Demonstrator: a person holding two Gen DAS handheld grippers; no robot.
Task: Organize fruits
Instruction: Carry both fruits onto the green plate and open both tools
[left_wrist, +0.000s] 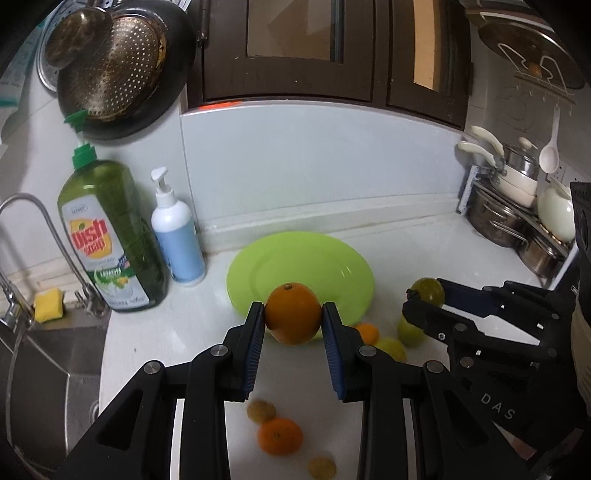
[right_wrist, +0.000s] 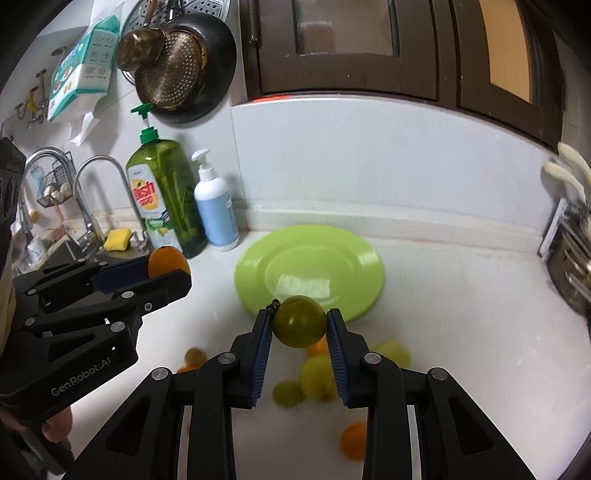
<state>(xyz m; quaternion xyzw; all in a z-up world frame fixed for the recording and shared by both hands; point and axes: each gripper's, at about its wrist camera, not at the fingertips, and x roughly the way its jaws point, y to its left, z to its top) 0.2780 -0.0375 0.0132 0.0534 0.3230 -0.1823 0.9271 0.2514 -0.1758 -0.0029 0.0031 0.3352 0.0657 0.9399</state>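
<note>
White kitchen counter (left_wrist: 424, 258), sink side to stove side: dish soap (left_wrist: 107, 236) and a pump bottle (left_wrist: 177, 236) stand by the wall, a green plate (left_wrist: 332, 269) lies beside them. Above its near rim, the left gripper (left_wrist: 293, 317) clamps an orange (left_wrist: 293, 313); the right gripper (right_wrist: 300, 325) grips a green fruit (right_wrist: 299, 321) (loose fruit lies blurred below).
</note>
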